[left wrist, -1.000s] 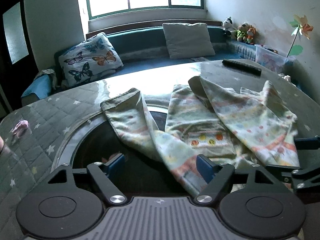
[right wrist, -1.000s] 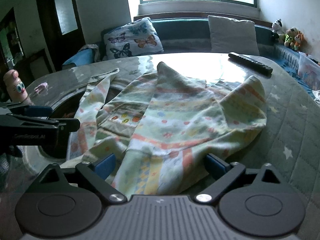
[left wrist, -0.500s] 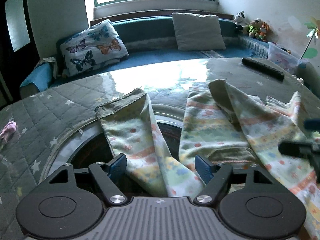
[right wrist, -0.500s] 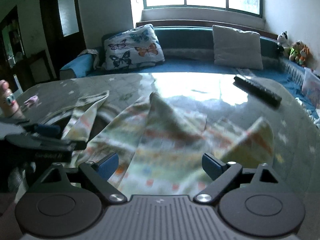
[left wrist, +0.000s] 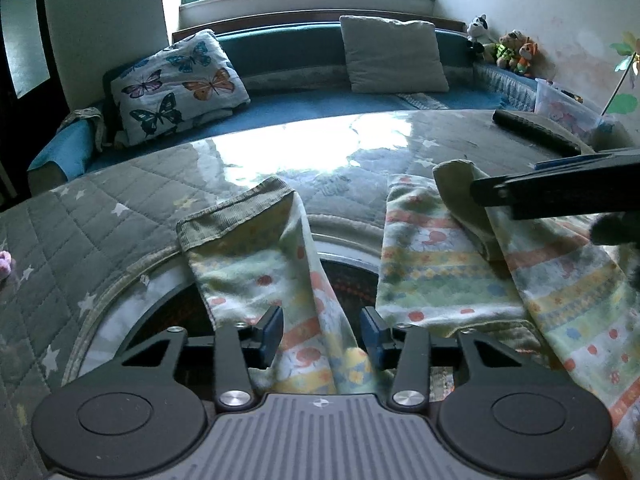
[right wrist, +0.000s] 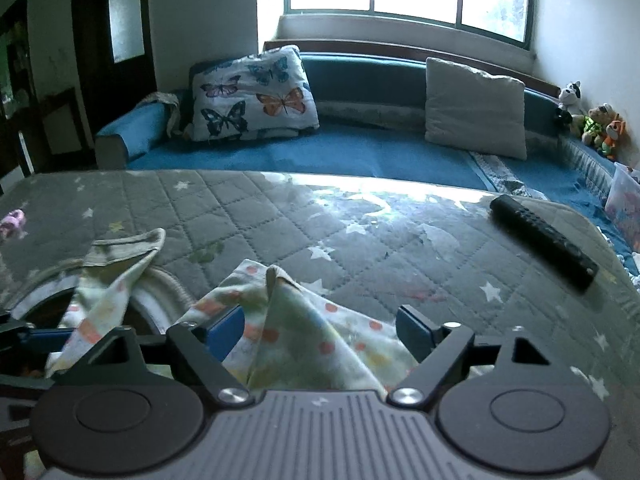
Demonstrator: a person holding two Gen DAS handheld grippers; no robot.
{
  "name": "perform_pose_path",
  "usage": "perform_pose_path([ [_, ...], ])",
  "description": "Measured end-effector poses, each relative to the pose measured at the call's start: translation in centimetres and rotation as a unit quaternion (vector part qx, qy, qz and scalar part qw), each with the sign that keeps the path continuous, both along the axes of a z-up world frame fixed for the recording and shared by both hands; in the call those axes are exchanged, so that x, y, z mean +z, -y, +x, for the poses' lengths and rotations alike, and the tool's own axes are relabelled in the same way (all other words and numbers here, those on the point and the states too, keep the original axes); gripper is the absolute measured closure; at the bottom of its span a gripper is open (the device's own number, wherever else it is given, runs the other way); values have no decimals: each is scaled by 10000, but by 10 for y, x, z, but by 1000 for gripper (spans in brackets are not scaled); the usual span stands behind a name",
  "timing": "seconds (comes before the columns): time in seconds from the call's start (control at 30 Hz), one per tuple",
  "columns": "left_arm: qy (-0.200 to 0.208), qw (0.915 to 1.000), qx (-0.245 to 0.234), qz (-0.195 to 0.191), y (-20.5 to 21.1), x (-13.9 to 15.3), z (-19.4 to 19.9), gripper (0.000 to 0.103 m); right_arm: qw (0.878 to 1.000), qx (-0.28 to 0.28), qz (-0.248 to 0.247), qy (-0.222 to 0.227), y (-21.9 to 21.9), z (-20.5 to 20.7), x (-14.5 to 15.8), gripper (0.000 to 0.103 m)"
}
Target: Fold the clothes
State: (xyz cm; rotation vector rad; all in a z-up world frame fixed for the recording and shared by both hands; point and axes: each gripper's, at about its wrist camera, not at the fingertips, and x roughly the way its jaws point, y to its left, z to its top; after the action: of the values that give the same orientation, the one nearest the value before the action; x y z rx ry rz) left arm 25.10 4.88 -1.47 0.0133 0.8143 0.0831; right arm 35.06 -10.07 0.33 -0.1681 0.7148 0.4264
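A: Left wrist view first. What has changed?

B: The left gripper [left wrist: 322, 334] has slid along the table [left wrist: 100, 216] to the sleeve [left wrist: 276, 280] of the garment [left wrist: 448, 264]. Its jaws have just been closing, with the sleeve bunched between them. The blue pads [left wrist: 273, 332] sit close on either side of the cloth, but I cannot tell whether they press on it yet. A second ago they stood wide around the hem.

A: And the right wrist view?

B: The right gripper [right wrist: 320, 330] has moved away from the near hem, toward the far edge. Its jaws have just been narrowing but stand well apart, a raised peak of garment [right wrist: 296, 320] between them, untouched. A remote [right wrist: 544, 244] lies far right.

A: Meaning?

B: Likely both are taking hold for the first fold; the garment lies spread, unfolded.
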Motion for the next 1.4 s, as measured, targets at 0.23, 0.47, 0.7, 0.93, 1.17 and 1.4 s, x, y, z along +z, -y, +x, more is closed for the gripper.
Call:
perform_pose_path([
  [0.23,-51,9999,-86,-17,0,-4,7,89,9993,6,-74,-357,-2,14,-15,79],
  [0.47,235,9997,105,5,-6,7,-12,101,9997,-170,168,-89,31,-11,7,100],
  [0.7,574,9970,501,-145,-23,30,-52,101,9967,-461,617,256,95,-63,38,100],
  [0.93,847,9922,885,-226,-42,47,-108,101,9915,-983,735,437,163,-120,46,100],
  [1.17,940,9863,1328,-281,-55,49,-166,101,9782,-1791,1011,302,233,-166,31,100],
  [1.4,904,9807,1717,-225,-69,52,-228,101,9658,-2295,1201,97,278,-200,11,100],
])
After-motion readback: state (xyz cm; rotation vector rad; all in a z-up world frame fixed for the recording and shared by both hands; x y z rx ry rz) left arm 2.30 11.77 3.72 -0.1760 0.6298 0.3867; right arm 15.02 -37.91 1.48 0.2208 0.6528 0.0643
